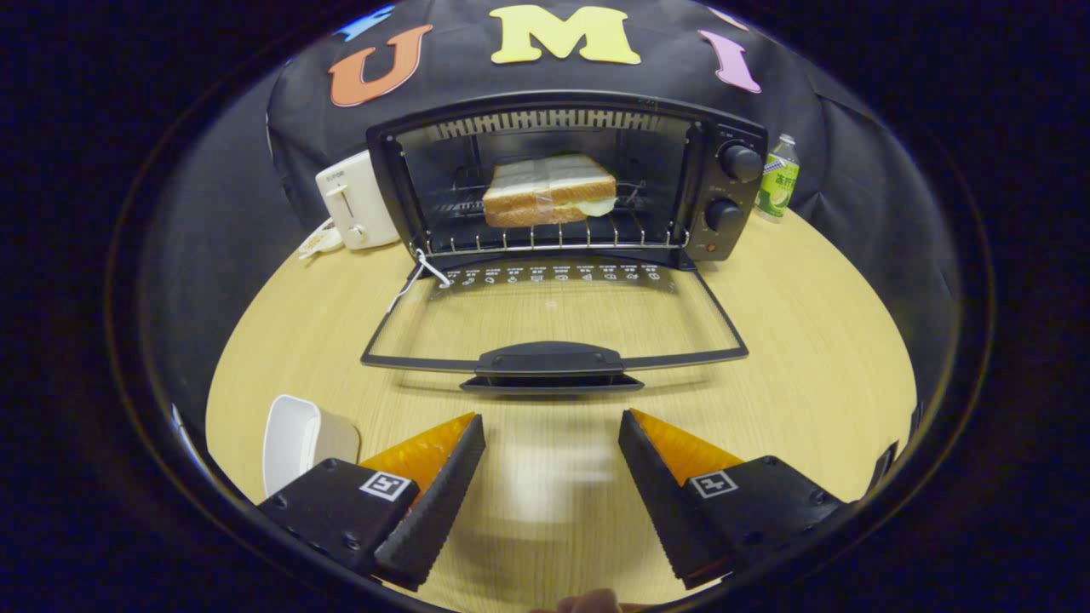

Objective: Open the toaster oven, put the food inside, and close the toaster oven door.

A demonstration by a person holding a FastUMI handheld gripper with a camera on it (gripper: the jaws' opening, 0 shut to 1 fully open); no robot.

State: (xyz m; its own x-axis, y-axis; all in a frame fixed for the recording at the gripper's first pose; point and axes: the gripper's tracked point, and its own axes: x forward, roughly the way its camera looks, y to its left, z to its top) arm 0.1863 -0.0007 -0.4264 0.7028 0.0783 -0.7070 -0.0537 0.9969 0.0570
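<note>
Flanking the toaster oven [562, 183]: pop-up toaster [353, 203], bottle [778, 177]; jaws [552, 430] apart, empty.

Light wooden table [817, 358] (round-edged), black cloth wall [851, 145] behind

No legible text: bottle [778, 177] label, toaster oven [562, 183] door markings too small.
</note>
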